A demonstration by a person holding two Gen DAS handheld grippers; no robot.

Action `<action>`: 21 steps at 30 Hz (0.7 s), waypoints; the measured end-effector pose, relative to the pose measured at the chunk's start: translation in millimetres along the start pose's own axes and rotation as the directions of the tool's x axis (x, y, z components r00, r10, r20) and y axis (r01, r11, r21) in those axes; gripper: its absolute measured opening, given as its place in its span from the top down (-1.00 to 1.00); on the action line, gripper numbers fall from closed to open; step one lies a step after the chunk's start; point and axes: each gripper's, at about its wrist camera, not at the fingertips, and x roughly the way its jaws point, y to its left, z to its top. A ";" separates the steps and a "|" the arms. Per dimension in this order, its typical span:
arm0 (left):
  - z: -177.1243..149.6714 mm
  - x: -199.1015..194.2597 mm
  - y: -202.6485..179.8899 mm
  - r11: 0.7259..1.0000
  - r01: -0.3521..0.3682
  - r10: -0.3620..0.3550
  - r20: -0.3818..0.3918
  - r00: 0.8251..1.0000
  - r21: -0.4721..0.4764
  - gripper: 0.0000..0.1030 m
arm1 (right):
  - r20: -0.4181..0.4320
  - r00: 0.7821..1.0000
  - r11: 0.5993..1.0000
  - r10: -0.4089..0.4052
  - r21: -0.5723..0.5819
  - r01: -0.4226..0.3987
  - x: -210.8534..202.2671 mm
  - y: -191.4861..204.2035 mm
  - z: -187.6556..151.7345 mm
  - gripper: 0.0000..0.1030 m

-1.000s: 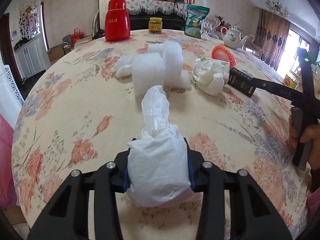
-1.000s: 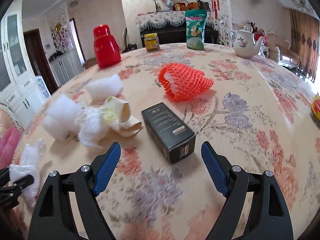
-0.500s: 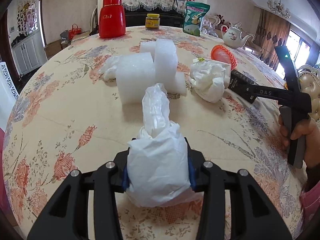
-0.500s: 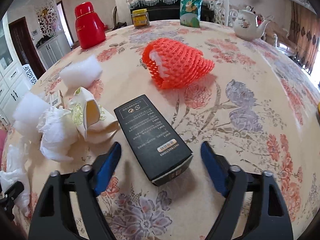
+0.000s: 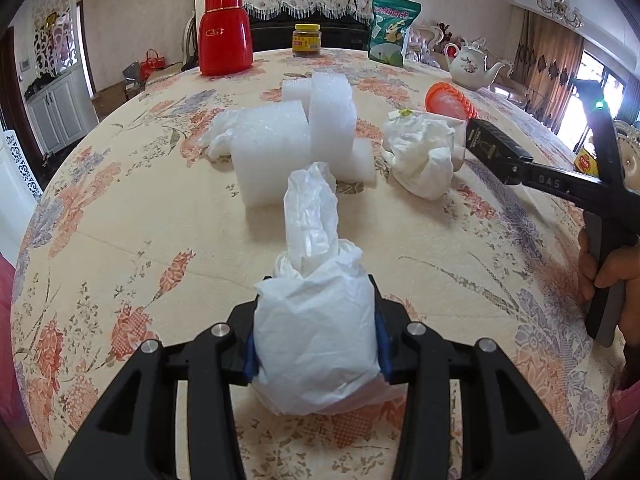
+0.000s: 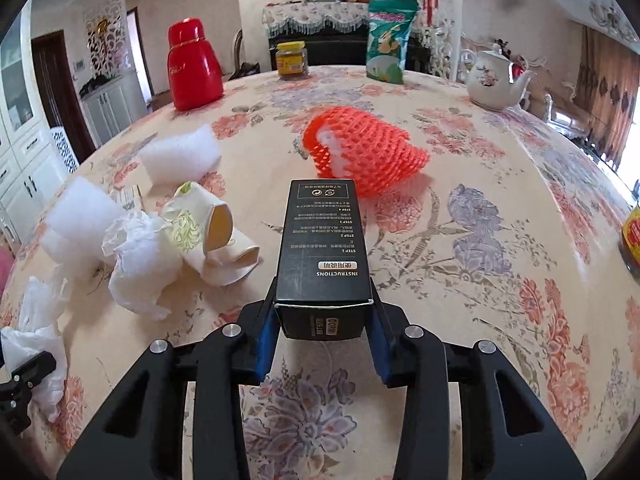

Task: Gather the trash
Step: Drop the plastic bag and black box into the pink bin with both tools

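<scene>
Right tongs (image 6: 323,344) level, clamped on black box (image 6: 322,240), apparently lifted.

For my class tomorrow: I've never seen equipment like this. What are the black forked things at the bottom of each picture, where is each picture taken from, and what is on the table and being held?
There is no robot here. A person holds a hand tool in each hand, each ending in a two-finger claw with a wide-angle camera looking along its fingers. That is why the room looks curved.

One picture comes from the left claw, which is shut on a crumpled white plastic bag. The other comes from the right claw, shut on a black box printed with instructions.

On the flowered tablecloth lies more rubbish: white foam blocks, crumpled white paper, squashed paper cups and an orange foam net. Farther back stand a red flask, a jar, a green snack bag and a teapot.
</scene>
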 end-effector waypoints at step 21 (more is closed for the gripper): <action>-42.3 -69.9 -6.2 0.997 0.076 -0.073 0.154 0.985 -0.018 0.22 | 0.044 0.979 0.970 0.200 -0.150 -0.191 -112.0 96.2 -85.5 0.26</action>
